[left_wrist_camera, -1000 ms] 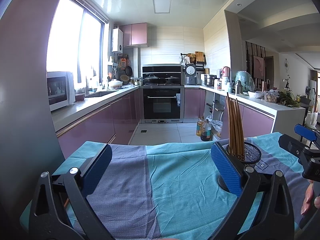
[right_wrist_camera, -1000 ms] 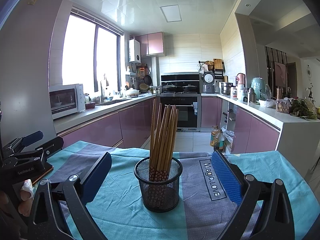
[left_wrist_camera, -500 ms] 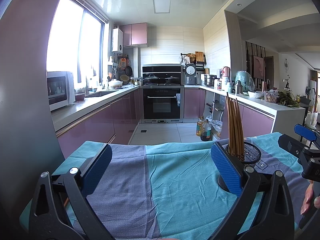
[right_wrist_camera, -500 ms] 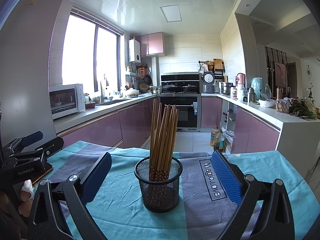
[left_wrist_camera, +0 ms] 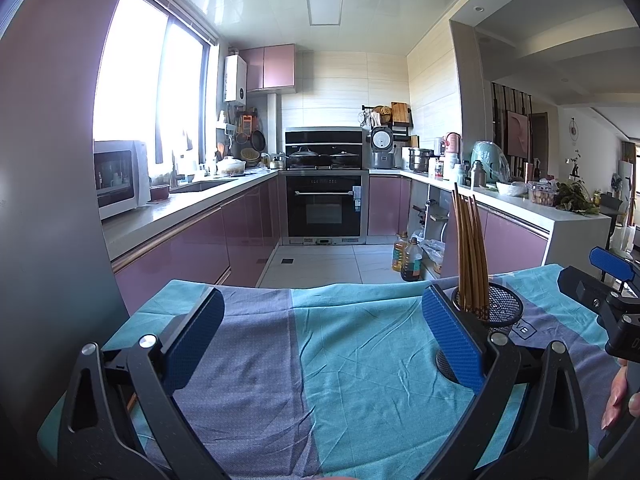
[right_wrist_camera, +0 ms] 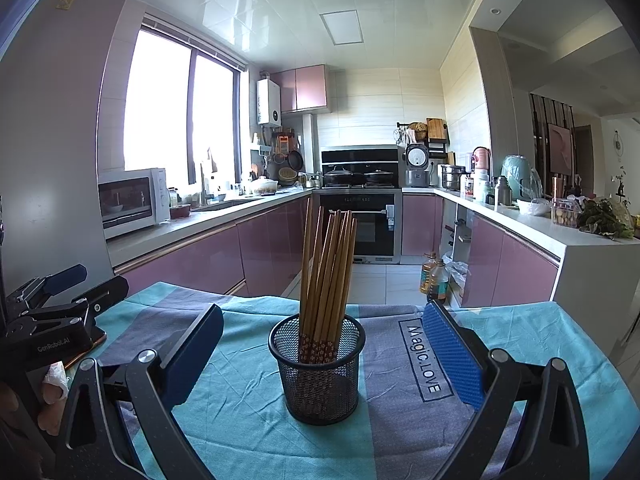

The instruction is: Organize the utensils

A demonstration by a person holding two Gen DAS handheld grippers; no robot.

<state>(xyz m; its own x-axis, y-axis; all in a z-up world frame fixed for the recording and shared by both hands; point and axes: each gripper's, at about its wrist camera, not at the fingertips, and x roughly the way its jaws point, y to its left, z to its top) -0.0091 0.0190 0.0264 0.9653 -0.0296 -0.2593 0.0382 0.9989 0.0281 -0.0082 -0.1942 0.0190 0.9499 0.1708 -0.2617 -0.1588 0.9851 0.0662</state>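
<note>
A black mesh cup (right_wrist_camera: 318, 372) stands upright on the teal and grey tablecloth (right_wrist_camera: 248, 408), holding several brown chopsticks (right_wrist_camera: 326, 264) that lean slightly right. My right gripper (right_wrist_camera: 320, 352) is open, the cup centred between its blue pads with gaps on both sides. My left gripper (left_wrist_camera: 320, 340) is open over bare cloth, nothing between its fingers. In the left wrist view the mesh cup (left_wrist_camera: 500, 310) and chopsticks (left_wrist_camera: 468, 248) sit just behind the right finger. Each gripper shows at the edge of the other's view: left gripper (right_wrist_camera: 60, 312), right gripper (left_wrist_camera: 608, 280).
The table's far edge (right_wrist_camera: 360, 304) drops to a tiled kitchen floor. Oil bottles (right_wrist_camera: 434, 278) stand on the floor by the counter. Purple cabinets, an oven (right_wrist_camera: 360, 224) and a microwave (right_wrist_camera: 132, 200) lie beyond. A hand (left_wrist_camera: 620, 396) holds the right gripper's handle.
</note>
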